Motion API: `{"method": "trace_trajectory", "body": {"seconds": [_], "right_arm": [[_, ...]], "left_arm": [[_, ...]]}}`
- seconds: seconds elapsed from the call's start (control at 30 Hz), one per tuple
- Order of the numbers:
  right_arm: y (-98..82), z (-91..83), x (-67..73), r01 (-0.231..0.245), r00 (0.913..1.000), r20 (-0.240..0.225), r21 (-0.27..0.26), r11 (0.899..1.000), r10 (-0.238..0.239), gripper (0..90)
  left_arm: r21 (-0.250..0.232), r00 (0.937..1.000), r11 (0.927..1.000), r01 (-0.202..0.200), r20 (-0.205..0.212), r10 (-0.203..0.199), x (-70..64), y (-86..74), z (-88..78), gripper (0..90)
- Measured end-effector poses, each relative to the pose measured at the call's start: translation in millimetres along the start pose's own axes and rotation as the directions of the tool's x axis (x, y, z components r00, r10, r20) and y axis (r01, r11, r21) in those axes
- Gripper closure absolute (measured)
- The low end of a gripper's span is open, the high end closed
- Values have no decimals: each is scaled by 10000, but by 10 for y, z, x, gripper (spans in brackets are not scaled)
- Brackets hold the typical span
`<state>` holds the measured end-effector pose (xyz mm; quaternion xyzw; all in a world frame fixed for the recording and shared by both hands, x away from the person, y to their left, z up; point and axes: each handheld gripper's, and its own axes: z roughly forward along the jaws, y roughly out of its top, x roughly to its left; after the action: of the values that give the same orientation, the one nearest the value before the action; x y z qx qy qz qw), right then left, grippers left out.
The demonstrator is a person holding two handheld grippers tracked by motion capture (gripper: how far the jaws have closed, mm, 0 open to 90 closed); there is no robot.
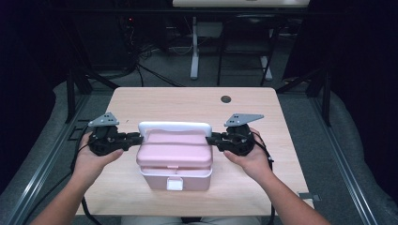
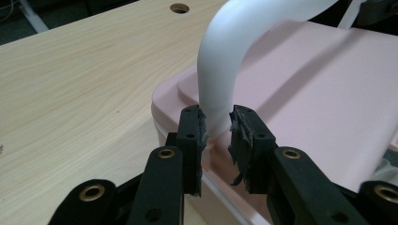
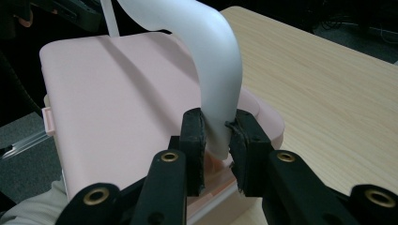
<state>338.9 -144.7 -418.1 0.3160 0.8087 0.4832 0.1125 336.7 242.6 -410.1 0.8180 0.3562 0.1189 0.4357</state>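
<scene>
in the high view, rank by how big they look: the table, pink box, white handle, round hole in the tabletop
1. table
2. pink box
3. white handle
4. round hole, smallest, though it lies farther from the camera.

A light wooden table (image 1: 141, 101) with a round hole (image 1: 225, 99) stands on grey floor (image 1: 159, 70).

The high view looked forward and down from above the person's side, far enough back to take in the whole table (image 1: 197, 101). Each gripper view sat close behind its own jaws — the left facing across the pink box (image 2: 305, 89) from one end, the right from the other. All three shared the white handle (image 1: 174, 127).
</scene>
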Motion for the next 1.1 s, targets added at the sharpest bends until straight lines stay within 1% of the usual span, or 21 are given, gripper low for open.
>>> {"method": "trace_trajectory", "body": {"seconds": [0.2,0.27,0.3,0.37,0.5,0.7,0.8,0.97,1.1], "right_arm": [[8,-4,-17,-135,9999,-75,-57,9999,135,756],[15,-5,-21,-140,9999,-72,-40,9999,140,756],[15,-5,-21,-140,9999,-72,-40,9999,140,756],[23,-8,-20,-154,9999,-71,-29,9999,153,756],[38,-20,-28,-267,9996,-89,-95,9996,266,756],[53,-28,-30,-312,9995,-80,-53,9995,311,756],[54,-27,-33,-332,9994,-93,-42,9994,332,757],[63,-26,-49,-378,9992,-138,-95,9992,377,757],[68,-26,-63,-468,9988,-177,-122,9988,466,757]], "left_arm": [[167,10000,9999,-33,-86,34,11,-124,-67,808],[245,9999,9997,-86,-99,88,4,-161,-71,860],[235,9999,9997,-96,-89,98,-2,-182,-70,860],[221,9999,9997,-101,19,101,-16,-226,-71,894],[279,9998,9995,-174,71,173,-61,-303,-47,900],[373,9993,9986,-367,56,366,-117,-348,-40,900],[333,9996,9991,-272,61,270,-118,-372,-45,900],[482,9997,9986,-199,160,191,-113,-428,-19,900],[457,9993,9987,-202,319,188,-128,-449,-8,900]]}}
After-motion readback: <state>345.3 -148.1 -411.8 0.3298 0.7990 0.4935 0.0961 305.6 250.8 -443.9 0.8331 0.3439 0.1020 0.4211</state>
